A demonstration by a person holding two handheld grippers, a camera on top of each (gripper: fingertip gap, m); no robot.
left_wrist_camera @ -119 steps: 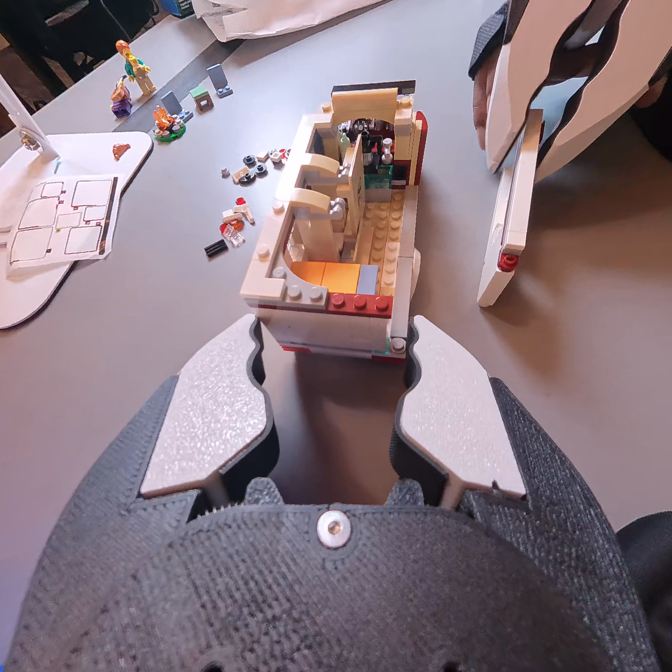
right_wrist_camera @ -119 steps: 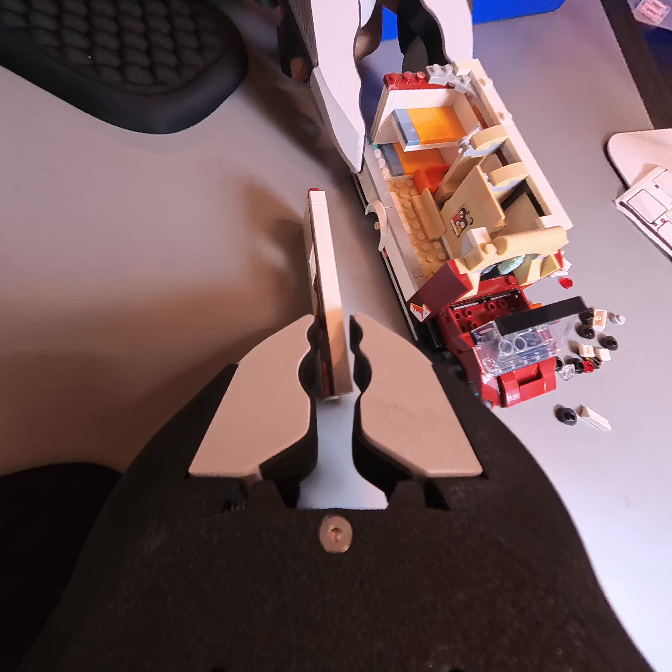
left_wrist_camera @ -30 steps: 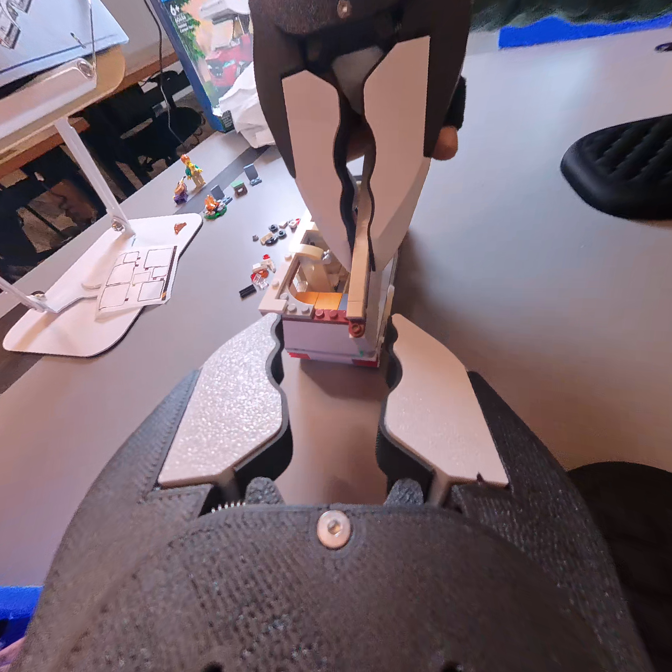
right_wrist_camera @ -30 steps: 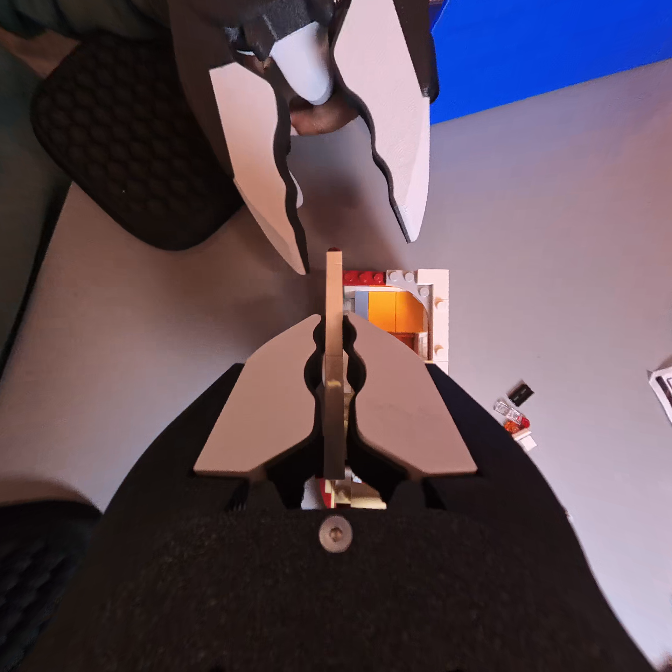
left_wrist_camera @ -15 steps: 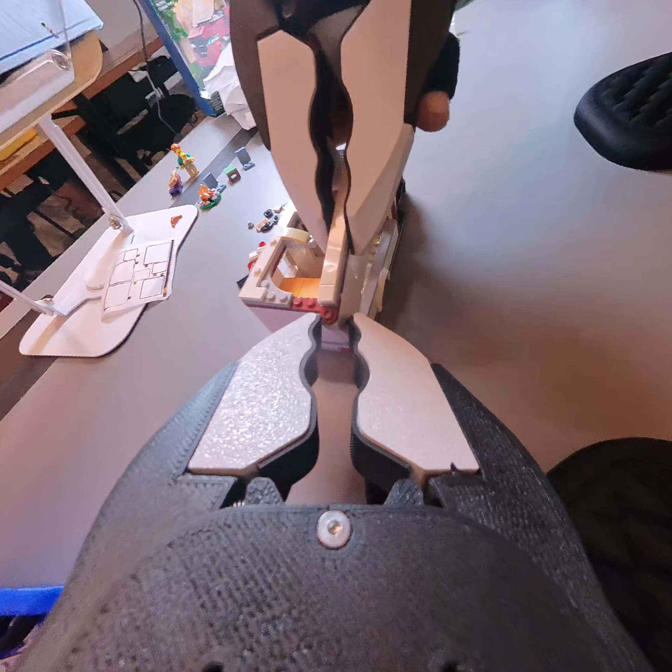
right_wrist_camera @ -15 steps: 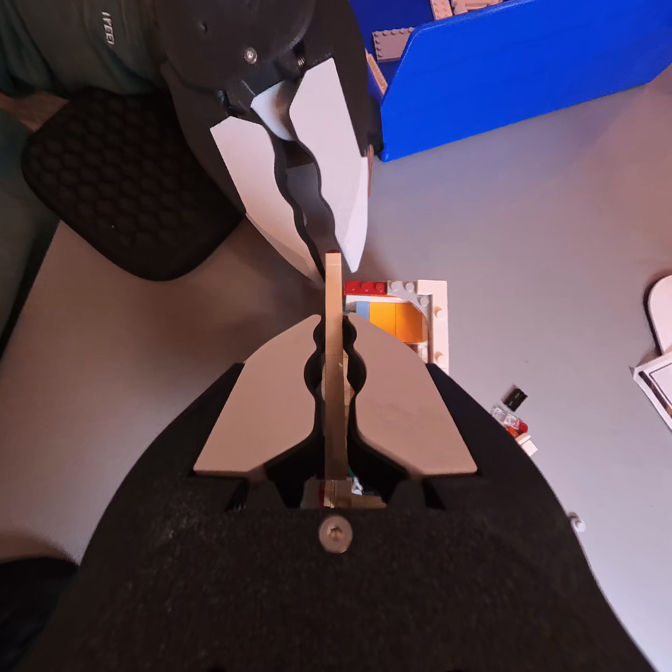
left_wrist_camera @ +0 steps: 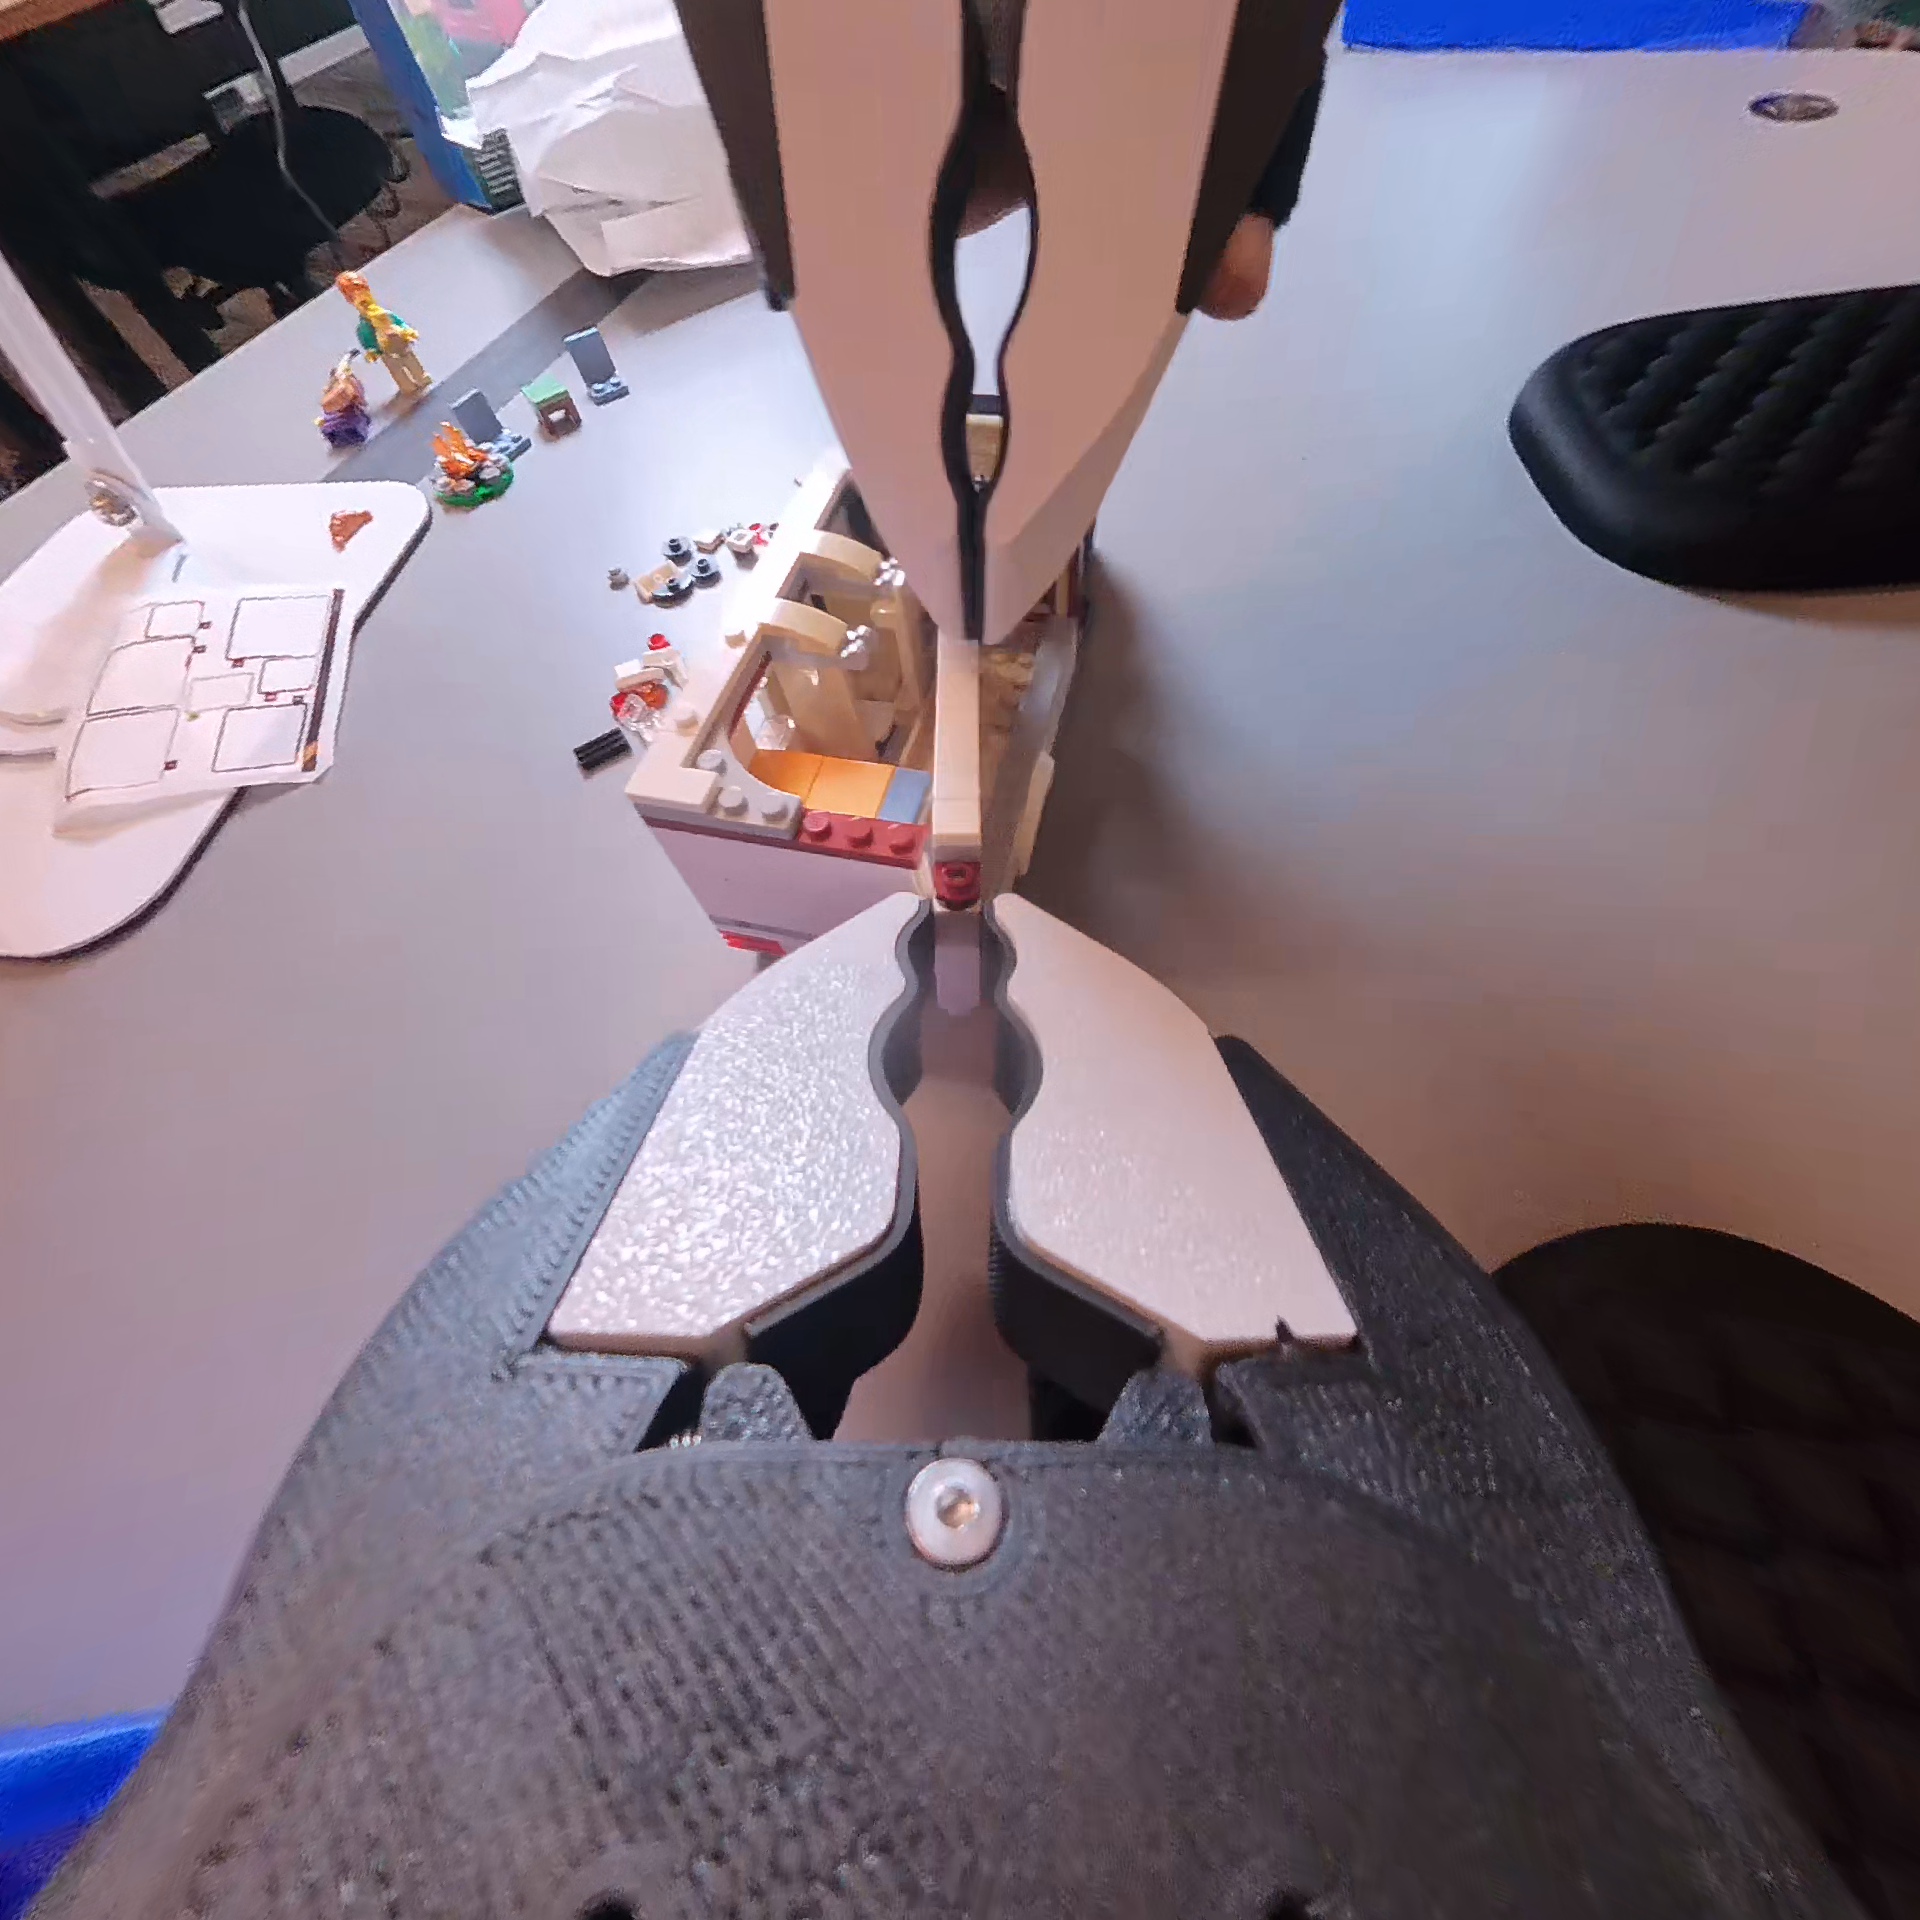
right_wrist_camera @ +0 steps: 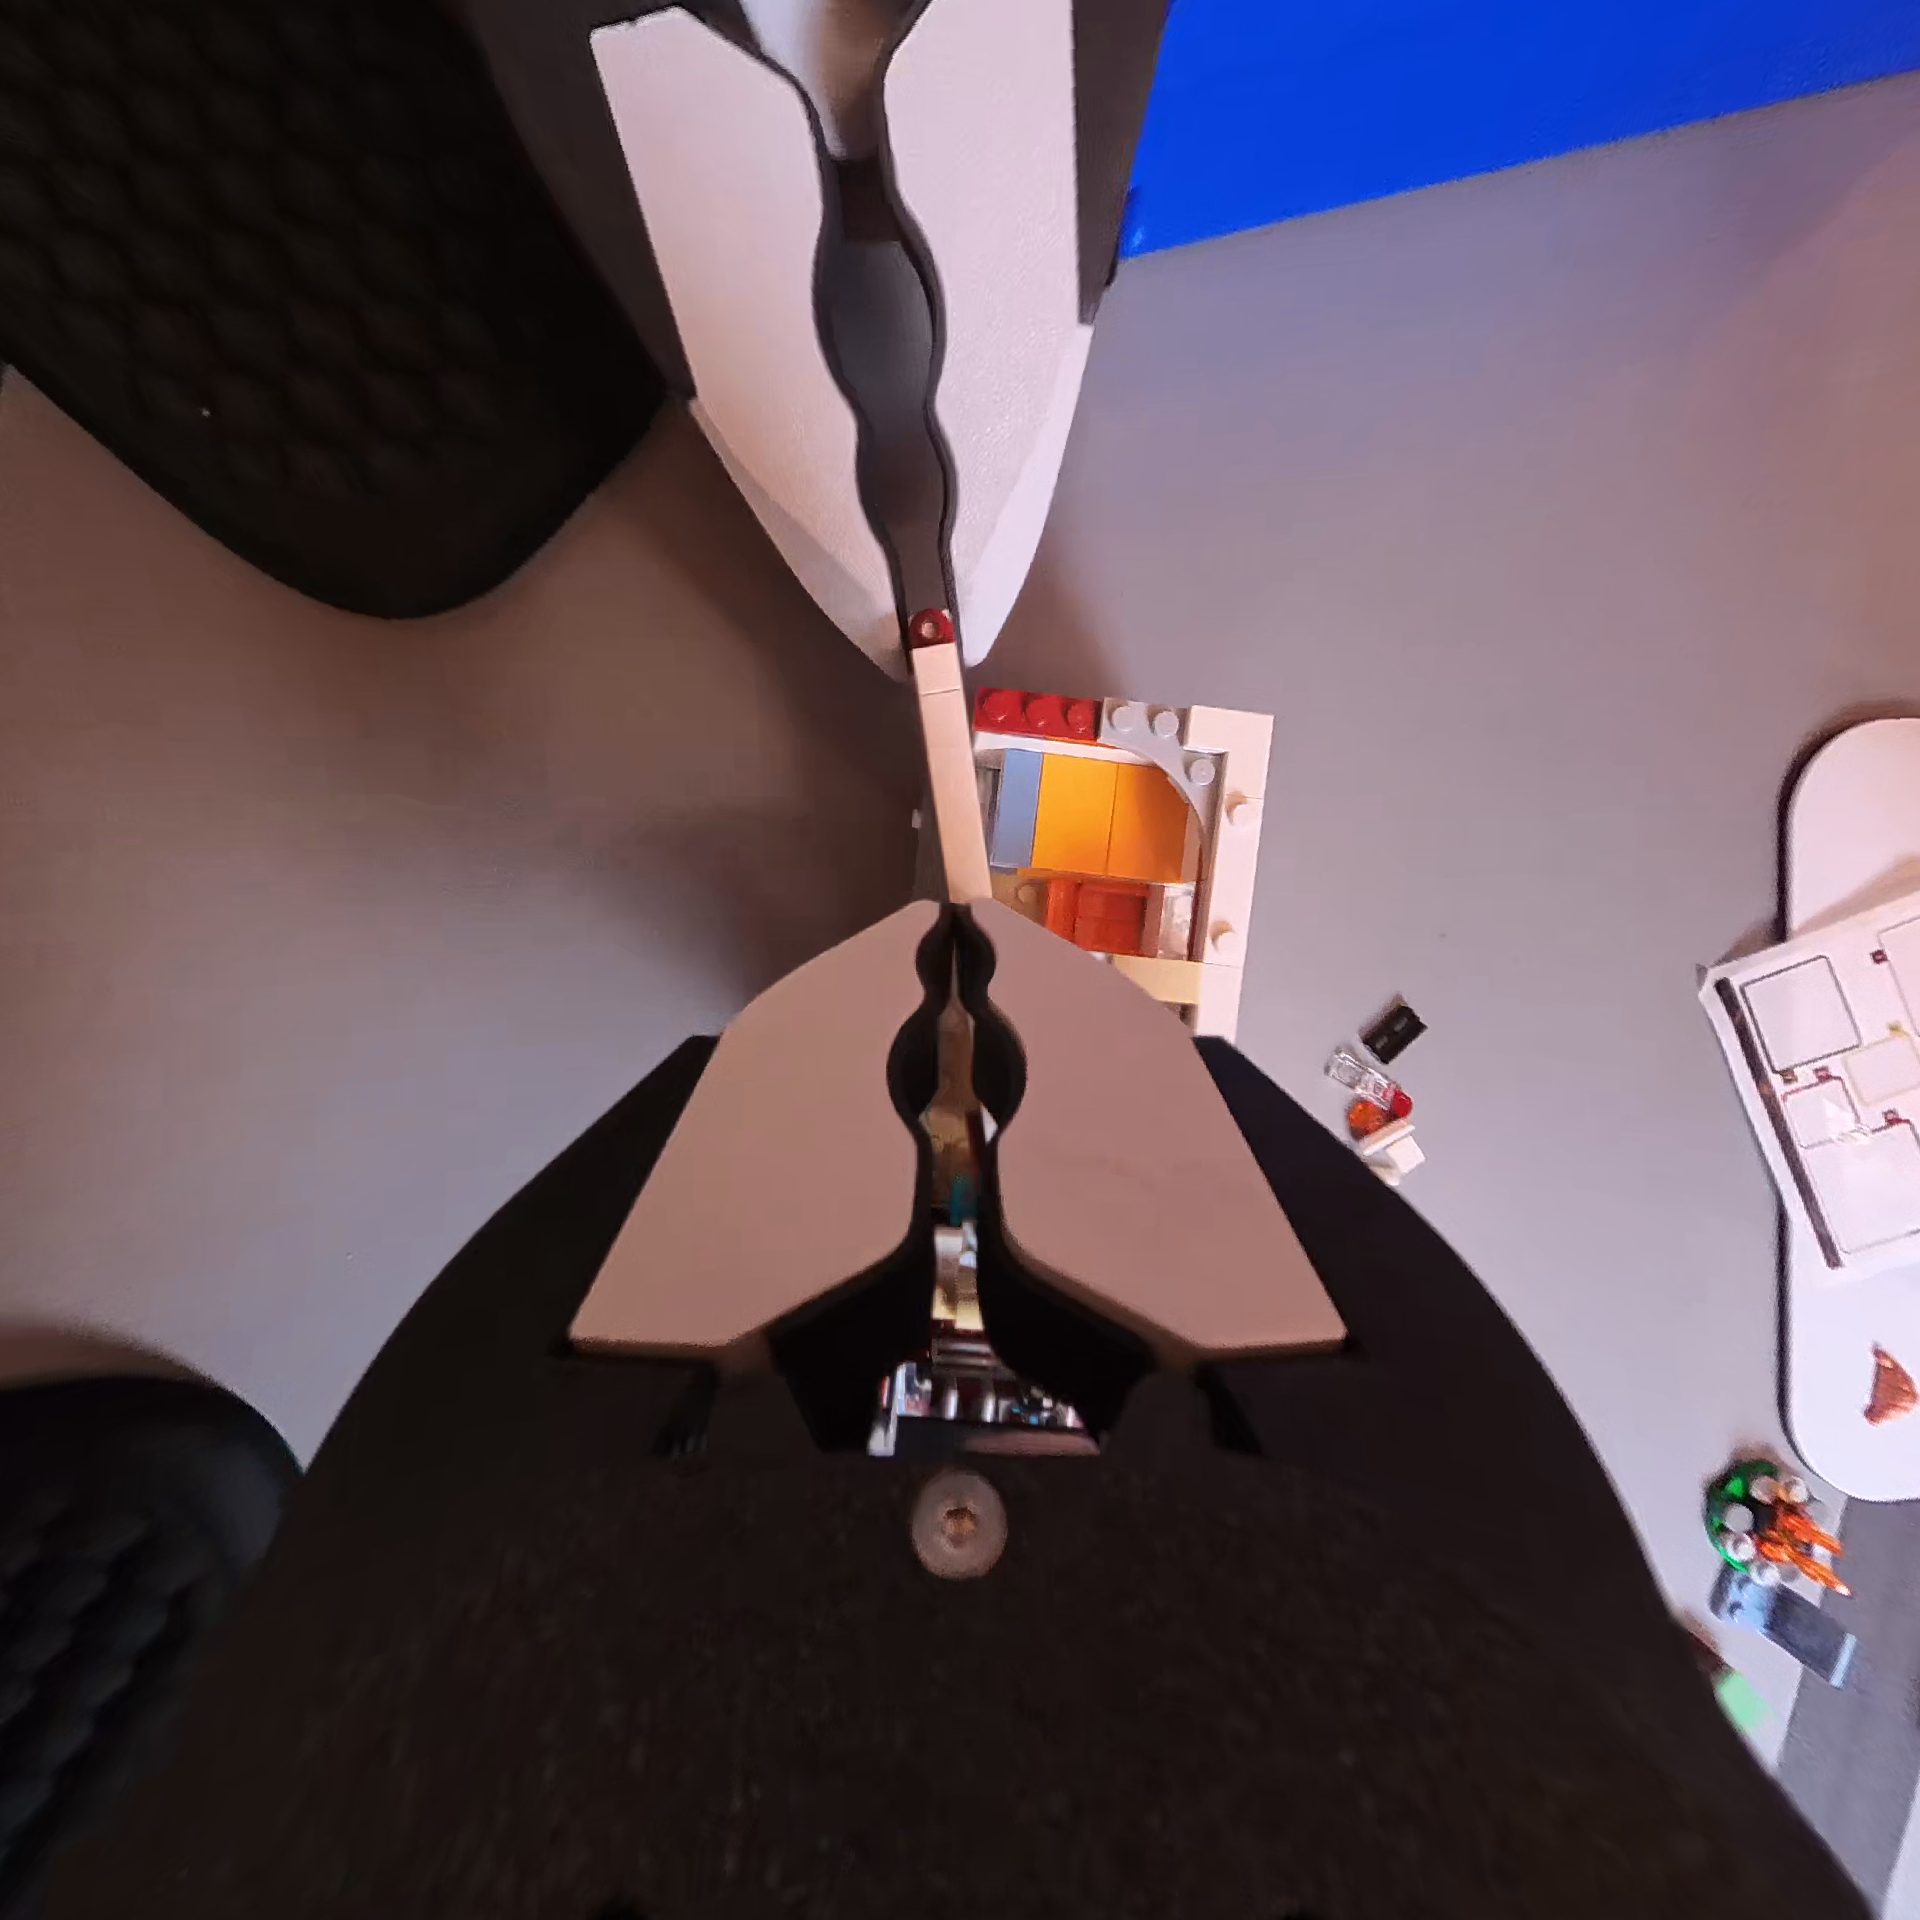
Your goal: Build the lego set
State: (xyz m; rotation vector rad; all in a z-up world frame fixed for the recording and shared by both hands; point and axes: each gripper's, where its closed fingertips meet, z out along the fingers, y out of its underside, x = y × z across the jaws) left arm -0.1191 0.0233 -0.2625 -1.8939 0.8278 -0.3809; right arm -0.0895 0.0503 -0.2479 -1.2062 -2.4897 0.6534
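Presently, the left gripper [left_wrist_camera: 956, 920] is clamped on the near end of a thin white panel [left_wrist_camera: 956, 727], with 1 fingertip on each face just below a dark red stud [left_wrist_camera: 956, 878]. The right gripper [right_wrist_camera: 954, 914] has its jaws together, gripping nothing that can be made out. Its tips come down from above and meet at the panel's top edge, farther along.

The panel stands upright on edge along the right side of the model [left_wrist_camera: 769, 883], an open-topped brick build with tan seats and orange tiles inside. Whether the panel is fully seated against the model cannot be told.

Judgement: the panel is light, stiff and smooth-faced. It is built from several bricks, so it may split at a joint if bent or squeezed hard. The flat faces near either end give the best hold. The model is light too and may slide on the table.

The table [left_wrist_camera: 1351, 831] is grey, flat and matte. Left of the model lie loose small bricks [left_wrist_camera: 644, 696], then a white base [left_wrist_camera: 62, 894] carrying a printed sheet [left_wrist_camera: 197, 696]. Beyond the model's left side stand 2 minifigures [left_wrist_camera: 384, 332] and a campfire piece [left_wrist_camera: 468, 473]. Right of the model lies a black mesh pad [left_wrist_camera: 1745, 447]. A blue bin [right_wrist_camera: 1455, 104] stands behind the left gripper. Crumpled paper [left_wrist_camera: 613, 135] and dark furniture lie beyond the model.
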